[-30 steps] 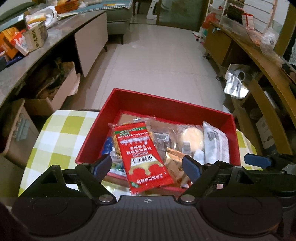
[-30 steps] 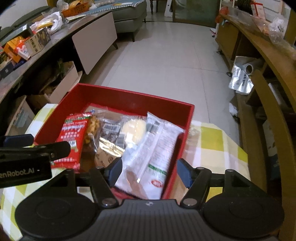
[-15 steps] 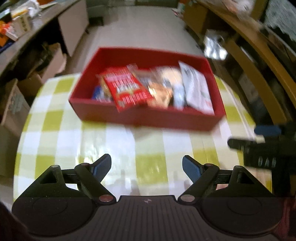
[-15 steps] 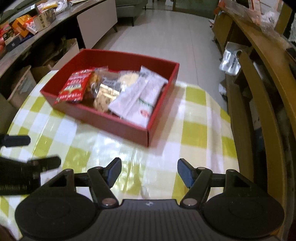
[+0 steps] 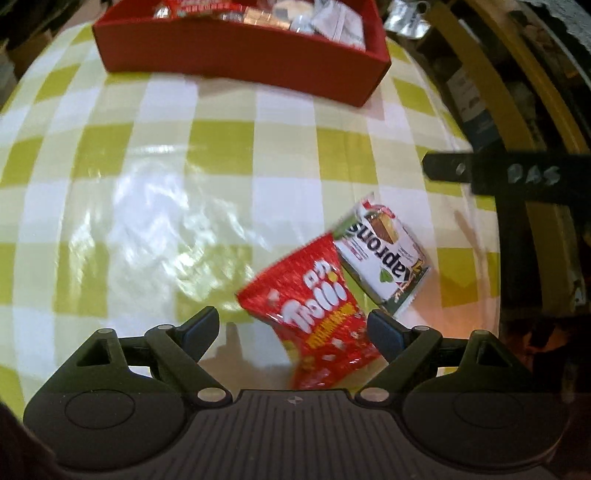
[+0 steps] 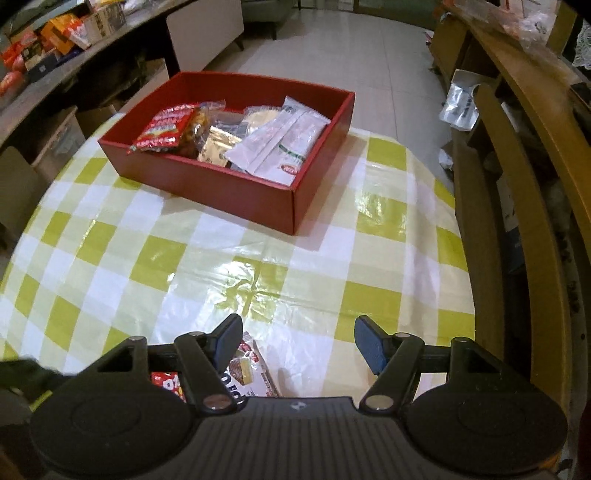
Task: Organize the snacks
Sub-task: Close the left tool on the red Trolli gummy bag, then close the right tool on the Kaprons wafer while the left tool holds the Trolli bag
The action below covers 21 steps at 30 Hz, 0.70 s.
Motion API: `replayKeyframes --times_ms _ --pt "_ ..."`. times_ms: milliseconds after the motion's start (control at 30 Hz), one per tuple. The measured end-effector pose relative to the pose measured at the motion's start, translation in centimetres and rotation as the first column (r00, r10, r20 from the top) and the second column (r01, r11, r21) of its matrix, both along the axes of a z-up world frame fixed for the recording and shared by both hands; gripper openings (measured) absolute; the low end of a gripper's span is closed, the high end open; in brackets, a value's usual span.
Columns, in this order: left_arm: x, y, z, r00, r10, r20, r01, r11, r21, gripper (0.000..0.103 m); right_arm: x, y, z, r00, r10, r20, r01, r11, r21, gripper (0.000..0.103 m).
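A red box (image 5: 258,62) (image 6: 236,188) holding several snack packets stands at the far side of the checked table. A red snack bag (image 5: 314,317) and a white wafer packet (image 5: 388,254) lie on the cloth near the front. My left gripper (image 5: 291,328) is open just above the red bag, whose near end lies between the fingers. My right gripper (image 6: 295,339) is open and empty over the cloth; the white packet (image 6: 247,373) and red bag (image 6: 166,382) peek out beside its left finger. The right gripper's side shows in the left wrist view (image 5: 517,173).
The table has a green and white checked cloth (image 6: 147,258). A wooden chair (image 6: 517,221) stands close at the right edge. A counter with boxes (image 6: 55,33) runs along the left, and a wooden shelf (image 6: 535,74) along the right.
Both grippers have pulled back from over the red box toward the near side of the table. The red bag and white packet have come into view under the left gripper.
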State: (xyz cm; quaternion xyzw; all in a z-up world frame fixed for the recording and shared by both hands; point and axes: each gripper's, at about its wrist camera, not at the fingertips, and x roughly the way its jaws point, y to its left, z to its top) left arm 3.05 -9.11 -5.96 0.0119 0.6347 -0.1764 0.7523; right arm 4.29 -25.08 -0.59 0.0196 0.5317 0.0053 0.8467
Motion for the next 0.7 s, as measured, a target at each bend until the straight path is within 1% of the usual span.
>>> replayKeyframes --times_ms 100,267,333,367,433,500,533,600,700 --pt "-0.2 -1.1 -1.0 0.997 0.073 -0.011 -0.072 0.997 0.013 0.091 -0.2 -0.1 0.5 1.000 0.015 0.016 -0.015 1.000 0.010 0.074" --pt "-0.2 -3.0 -3.1 0.987 0.160 -0.016 -0.158 0.984 0.086 0.091 -0.7 -0.1 0.8 0.998 0.047 0.031 -0.047 0.999 0.022 0.075" --pt "-0.4 -3.5 -3.6 0.984 0.179 0.006 -0.178 0.977 0.114 0.091 -0.9 -0.3 0.7 0.998 0.053 0.026 -0.054 0.998 0.026 0.075" --pt "-0.6 -3.7 -3.5 0.985 0.173 0.021 -0.175 0.976 0.131 0.089 -1.0 -0.3 0.5 0.998 0.057 0.022 -0.058 0.998 0.027 0.075" --pt "-0.9 -4.0 -3.6 0.991 0.130 0.041 -0.135 0.978 0.161 0.084 -1.1 -0.4 0.1 0.998 0.066 0.003 -0.066 0.997 0.031 0.075" --pt "-1.2 -3.7 -3.3 0.995 0.087 0.056 -0.095 0.981 0.170 0.069 -1.3 -0.3 -0.4 0.997 0.079 -0.014 -0.079 0.996 0.029 0.075" --pt "-1.3 -3.2 -3.2 0.996 0.069 0.053 -0.076 0.984 0.163 0.066 -1.4 -0.1 -0.7 0.996 0.090 -0.031 -0.089 0.996 0.026 0.076" --pt "-1.2 -2.1 -3.1 0.998 0.047 0.036 -0.053 0.982 0.182 0.062 -1.7 0.4 -1.5 0.992 0.115 -0.058 -0.114 0.993 0.023 0.076" --pt "-1.1 -0.2 -2.6 0.998 0.032 0.047 -0.041 0.978 0.205 0.060 -1.8 1.6 -2.8 0.983 0.158 -0.098 -0.157 0.987 0.016 0.076"
